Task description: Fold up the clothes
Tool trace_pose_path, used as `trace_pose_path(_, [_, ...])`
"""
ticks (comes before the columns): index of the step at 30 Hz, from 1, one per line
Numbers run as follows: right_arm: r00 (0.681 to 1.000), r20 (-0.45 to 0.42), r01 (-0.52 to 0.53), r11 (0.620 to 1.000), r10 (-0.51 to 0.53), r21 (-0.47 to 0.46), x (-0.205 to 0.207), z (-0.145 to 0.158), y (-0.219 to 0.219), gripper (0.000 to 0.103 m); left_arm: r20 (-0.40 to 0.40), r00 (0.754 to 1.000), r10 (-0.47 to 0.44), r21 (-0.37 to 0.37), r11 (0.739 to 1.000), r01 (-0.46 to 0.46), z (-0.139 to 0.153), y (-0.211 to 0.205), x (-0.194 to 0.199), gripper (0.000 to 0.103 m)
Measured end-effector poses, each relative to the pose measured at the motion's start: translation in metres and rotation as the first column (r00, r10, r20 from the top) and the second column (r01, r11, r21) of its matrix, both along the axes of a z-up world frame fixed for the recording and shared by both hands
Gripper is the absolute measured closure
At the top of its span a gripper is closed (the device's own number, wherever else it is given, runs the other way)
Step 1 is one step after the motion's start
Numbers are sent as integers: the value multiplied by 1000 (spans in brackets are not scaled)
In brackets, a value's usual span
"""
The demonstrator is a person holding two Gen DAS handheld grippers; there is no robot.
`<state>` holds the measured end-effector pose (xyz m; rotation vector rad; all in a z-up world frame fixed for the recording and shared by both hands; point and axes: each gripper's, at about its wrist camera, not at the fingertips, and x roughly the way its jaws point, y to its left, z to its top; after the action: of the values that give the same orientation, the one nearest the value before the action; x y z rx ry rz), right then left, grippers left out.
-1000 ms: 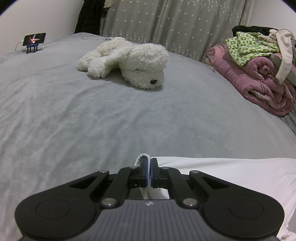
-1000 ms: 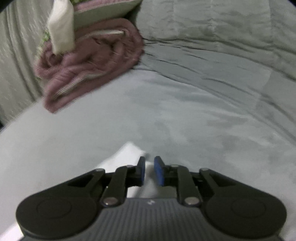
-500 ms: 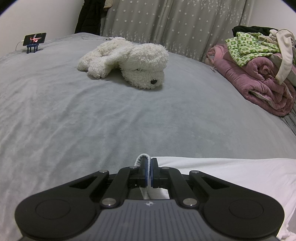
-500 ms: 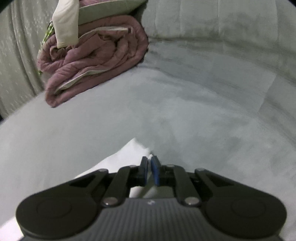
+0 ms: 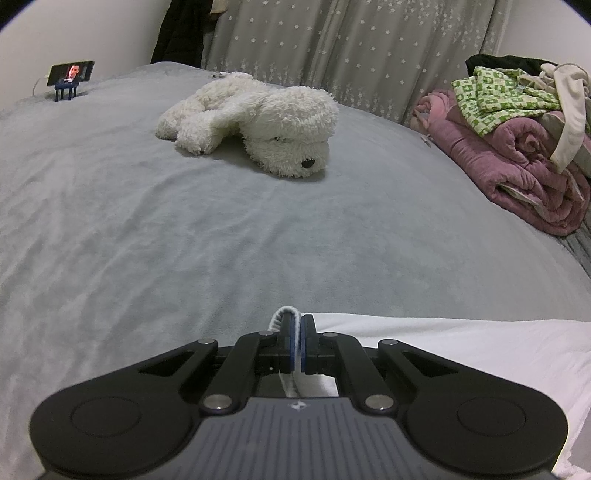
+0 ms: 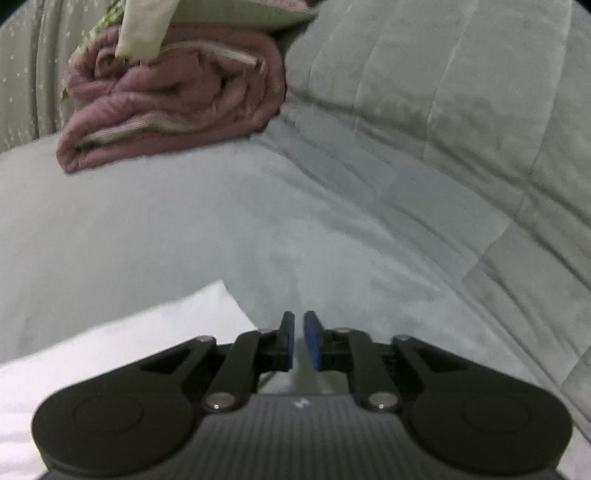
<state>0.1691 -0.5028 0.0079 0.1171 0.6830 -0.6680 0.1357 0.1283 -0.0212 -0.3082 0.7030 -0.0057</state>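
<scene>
Pinching white garment (image 5: 461,343) edge: left tongs (image 5: 297,334); right tongs (image 6: 299,334) just reopened slightly, nothing between, garment beside

Grey bed cover (image 5: 184,229), softly creased, spread wide. White plush dog (image 5: 255,125) lying on its side toward the far end, black nose turned to the camera. Phone (image 5: 72,72) propped on a small blue stand (image 5: 65,90) at the far left corner, screen lit. Star-dotted grey curtain (image 5: 351,55) behind. Rolled mauve quilt (image 5: 517,166) at the right edge, topped by a green-and-white patterned cloth (image 5: 495,96) and a cream piece (image 5: 570,122). Dark garment (image 5: 181,33) hanging beside the curtain. Quilted grey bedding (image 6: 461,129) bunched next to the mauve roll.
</scene>
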Motion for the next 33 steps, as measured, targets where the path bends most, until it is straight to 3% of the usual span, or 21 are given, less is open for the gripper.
trace_pose_path(7, [973, 32, -232, 965, 230, 122, -8, 16, 63, 66, -24, 999, 30, -185, 982, -34, 9, 30, -1, 96])
trace_pose_path(10, [955, 55, -297, 937, 292, 185, -18, 23, 96, 65, -16, 1000, 26, -201, 979, -29, 17, 35, -4, 95])
trace_pose_path(14, [929, 59, -368, 902, 365, 226, -37, 33, 144, 58, 0, 1000, 27, -210, 977, -27, 28, 45, -10, 82])
trace_pose_path(18, [900, 88, -435, 861, 427, 263, -65, 47, 189, 54, -9, 1000, 11, -265, 964, -13, 31, 52, -17, 81])
trace_pose_path(22, [860, 113, -507, 802, 498, 316, -97, 54, 235, 54, -4, 998, -57, -227, 972, 55, 33, 46, -30, 81])
trace_pose_path(27, [837, 91, -535, 768, 540, 352, -115, 33, 276, 56, -58, 995, -81, -271, 960, 62, 27, 48, -58, 81])
trace_pose_path(33, [774, 68, -608, 710, 629, 355, -124, 9, 307, 60, -67, 979, -192, -175, 968, 178, 30, 25, -82, 81])
